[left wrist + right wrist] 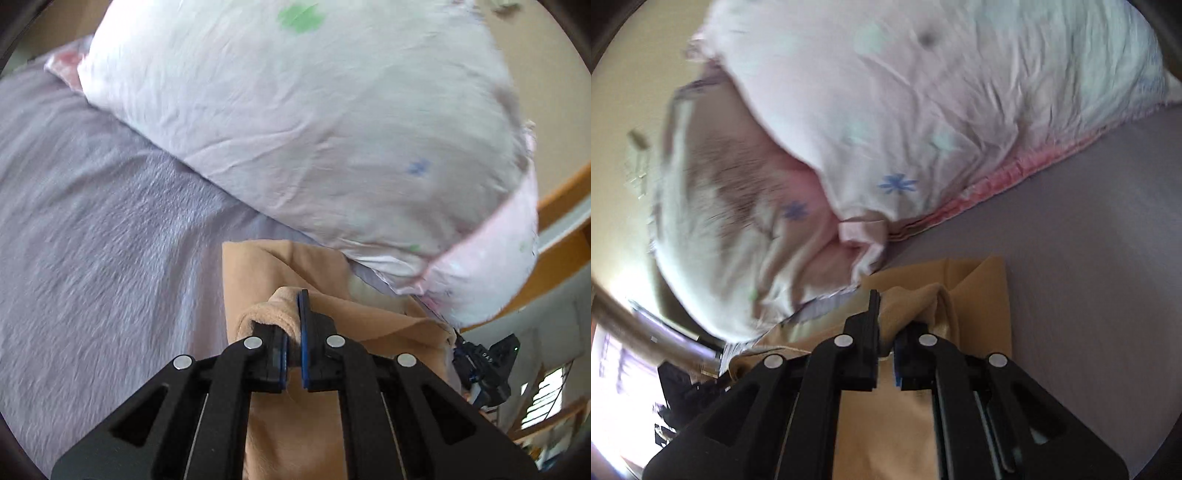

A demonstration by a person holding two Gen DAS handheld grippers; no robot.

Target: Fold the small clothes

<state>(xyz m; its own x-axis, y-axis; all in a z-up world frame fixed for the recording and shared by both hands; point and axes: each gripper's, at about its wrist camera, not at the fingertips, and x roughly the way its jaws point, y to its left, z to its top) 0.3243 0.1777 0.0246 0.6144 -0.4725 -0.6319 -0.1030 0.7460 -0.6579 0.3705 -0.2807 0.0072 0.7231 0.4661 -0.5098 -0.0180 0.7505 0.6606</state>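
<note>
You have the tan garment (325, 317) pinched in both grippers, lifted over the bed (92, 240).

Your left gripper (293, 347) and right gripper (886, 347) each clamp a bunched edge, probably so that the cloth hangs spread between them for a fold. Ahead of both lies the pillow (295, 129). Your left view shows the right gripper off to its right; your right view, though blurred, shows the garment's flat corner just ahead.
</note>
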